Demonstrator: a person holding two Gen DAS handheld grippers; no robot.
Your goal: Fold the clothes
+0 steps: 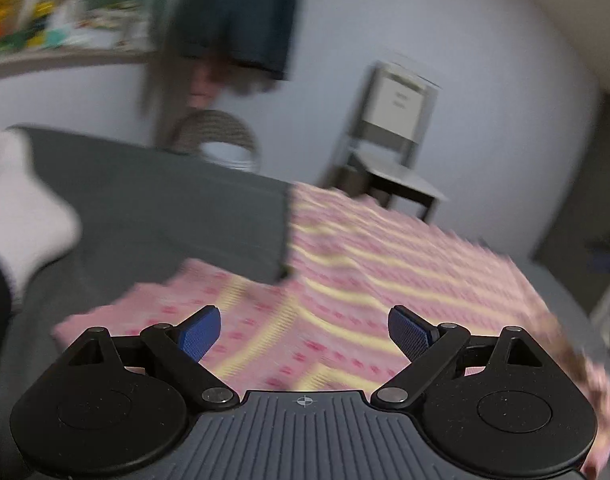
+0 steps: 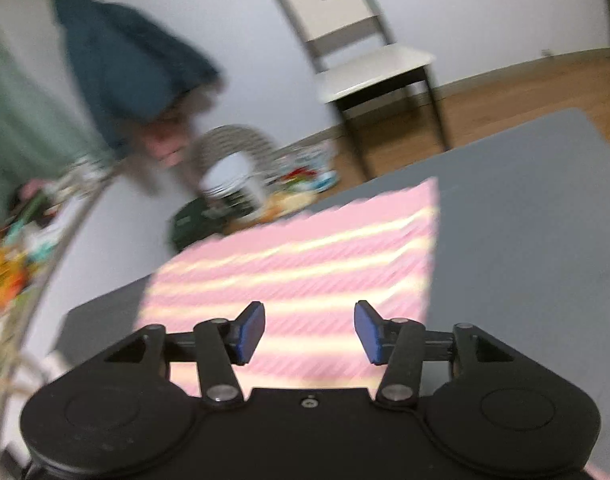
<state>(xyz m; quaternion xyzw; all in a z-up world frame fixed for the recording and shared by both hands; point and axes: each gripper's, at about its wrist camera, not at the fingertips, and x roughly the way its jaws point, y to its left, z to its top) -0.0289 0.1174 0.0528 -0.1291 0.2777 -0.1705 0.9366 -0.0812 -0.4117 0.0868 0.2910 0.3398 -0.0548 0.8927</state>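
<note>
1. A pink cloth with pale yellow stripes (image 2: 305,264) lies spread on the grey worktop (image 2: 525,240), its far right corner near the worktop's back edge. In the left wrist view the same cloth (image 1: 365,280) shows a flap doubled over at its near left end, so a fold appears to be started; motion blur hides finer detail.

2. The left gripper (image 1: 304,334) hangs low over the cloth's near portion with its blue pads (image 1: 199,334) spread wide and nothing between them. That open stance suits a reach for an edge, though which edge cannot be told.

3. The right gripper (image 2: 309,332) is also parted and empty above the striped fabric, its jaws narrower than the left's. Both tools face the cloth from the near side, probably so a pair of corners can be lifted together.

4. A white sock (image 1: 21,208) sits at the left of the worktop, well apart from the cloth, seemingly waiting its turn.

5. Beyond the worktop stand a chair (image 2: 365,52), dark clothes hanging on the wall (image 2: 121,60) and a cluttered shelf (image 1: 57,28).
</note>
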